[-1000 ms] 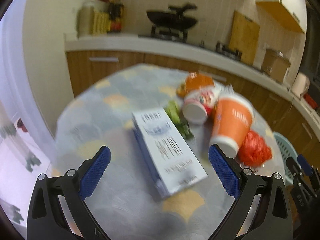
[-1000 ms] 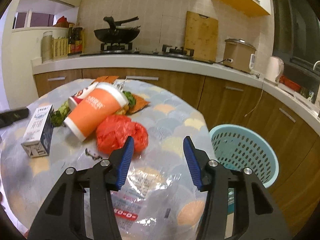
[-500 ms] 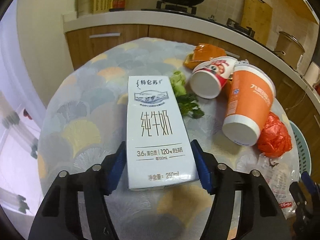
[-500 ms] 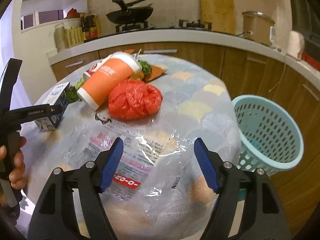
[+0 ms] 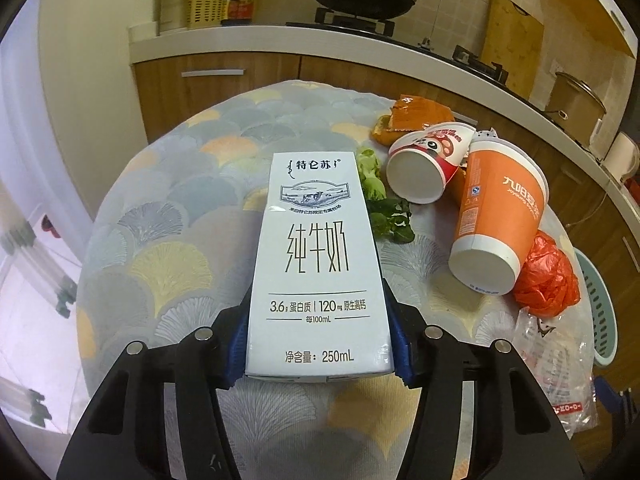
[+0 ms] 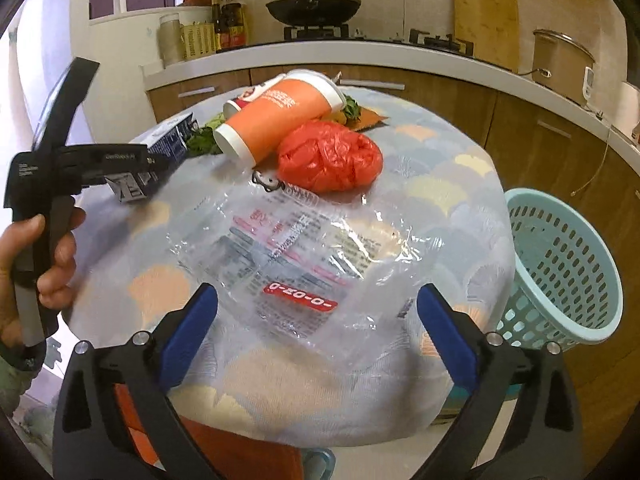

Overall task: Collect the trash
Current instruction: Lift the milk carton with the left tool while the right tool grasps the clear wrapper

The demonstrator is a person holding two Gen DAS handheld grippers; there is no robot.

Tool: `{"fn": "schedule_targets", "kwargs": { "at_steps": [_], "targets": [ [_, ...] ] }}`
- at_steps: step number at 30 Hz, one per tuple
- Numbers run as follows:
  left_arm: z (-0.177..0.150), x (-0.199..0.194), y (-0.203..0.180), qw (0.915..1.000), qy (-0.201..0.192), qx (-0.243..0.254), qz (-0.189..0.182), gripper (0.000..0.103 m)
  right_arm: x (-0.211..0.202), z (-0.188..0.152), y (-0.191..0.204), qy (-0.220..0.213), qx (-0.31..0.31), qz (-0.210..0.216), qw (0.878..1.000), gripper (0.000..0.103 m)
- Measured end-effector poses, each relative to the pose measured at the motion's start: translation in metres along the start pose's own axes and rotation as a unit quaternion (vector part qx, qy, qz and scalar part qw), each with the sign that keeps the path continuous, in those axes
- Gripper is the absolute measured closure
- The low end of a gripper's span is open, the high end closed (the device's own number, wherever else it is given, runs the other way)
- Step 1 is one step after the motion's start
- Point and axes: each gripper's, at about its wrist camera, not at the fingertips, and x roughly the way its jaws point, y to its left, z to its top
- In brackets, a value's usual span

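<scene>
My left gripper (image 5: pixel 318 344) is shut on a white milk carton (image 5: pixel 316 264), its blue pads against the carton's two sides near the base. The carton also shows in the right wrist view (image 6: pixel 160 148). My right gripper (image 6: pixel 316 328) is open and empty, its jaws wide apart over a clear plastic bag (image 6: pixel 304 252) on the round table (image 6: pixel 448 168). A red plastic bag (image 6: pixel 330 156), an orange paper cup (image 6: pixel 280 120) and a red-and-white cup (image 5: pixel 424 166) lie on the table. A light blue basket (image 6: pixel 560 272) stands on the floor to the right.
Green vegetable scraps (image 5: pixel 380 208) and an orange wrapper (image 5: pixel 416 116) lie beside the cups. A kitchen counter (image 6: pixel 400 60) with a wok, a cutting board and a rice cooker runs behind the table. A hand (image 6: pixel 36 264) holds the left gripper's handle.
My left gripper has closed on the milk carton, which first lay loose between open jaws. My right gripper has opened wider and drawn back over the clear plastic bag.
</scene>
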Motion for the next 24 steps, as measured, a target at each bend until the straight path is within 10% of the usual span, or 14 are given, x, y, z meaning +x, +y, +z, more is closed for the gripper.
{"fn": "schedule_targets", "kwargs": {
  "at_steps": [24],
  "targets": [
    [0.006,-0.033,-0.002,0.9984,-0.049,0.013,-0.023,0.049,0.027,0.030,-0.058,0.006,0.079,-0.014,0.997,0.008]
  ]
}}
